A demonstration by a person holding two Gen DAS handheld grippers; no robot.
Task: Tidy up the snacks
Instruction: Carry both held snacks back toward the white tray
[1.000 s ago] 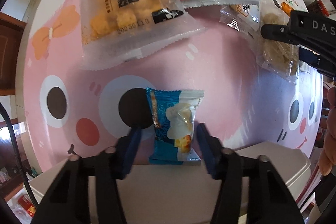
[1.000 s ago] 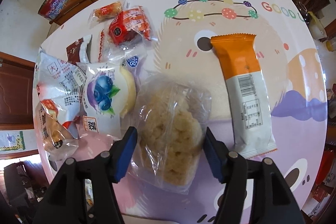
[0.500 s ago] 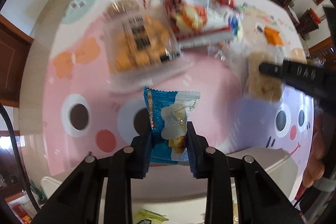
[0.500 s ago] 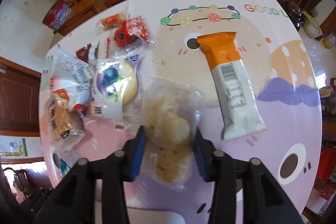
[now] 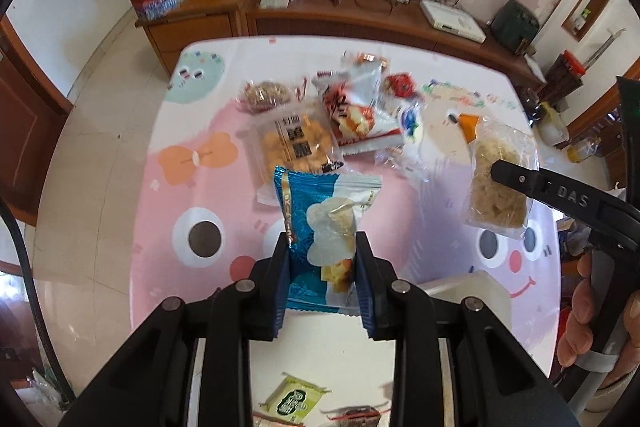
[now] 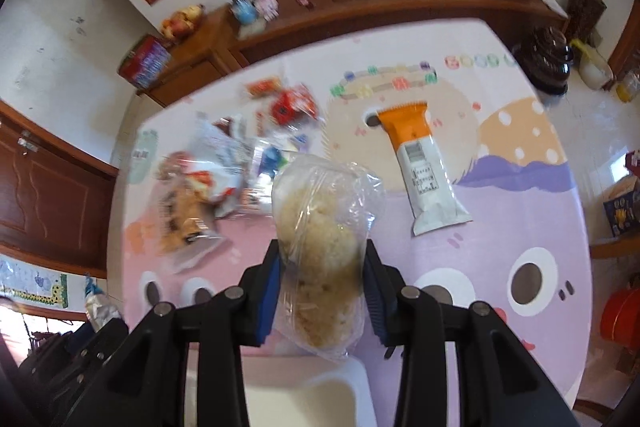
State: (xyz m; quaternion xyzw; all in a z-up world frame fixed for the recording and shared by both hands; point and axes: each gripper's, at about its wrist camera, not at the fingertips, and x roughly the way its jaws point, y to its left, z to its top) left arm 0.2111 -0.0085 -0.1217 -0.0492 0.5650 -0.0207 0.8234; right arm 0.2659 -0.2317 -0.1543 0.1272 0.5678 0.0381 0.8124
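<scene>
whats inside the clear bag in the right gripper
Pale, crumbly puffed-rice-like cakes fill the clear bag. The right gripper covers the bag's sides, so their count and any label cannot be seen.

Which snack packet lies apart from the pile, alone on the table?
The long orange-and-white packet; it lies flat by itself right of the heaped snacks, untouched by either tongs.

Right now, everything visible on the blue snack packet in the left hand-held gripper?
The blue snack packet is a small glossy foil pillow pack: patterned blue with a gold strip down its left side, a pale panel on the right picturing whitish and yellow pieces, and crimped serrated ends. It stands upright, lifted clear of the pink cartoon table mat. The left hand-held gripper is shut on its lower half, blue pads pressing both side edges. Nothing else touches it. Its printed text is unreadable.
</scene>
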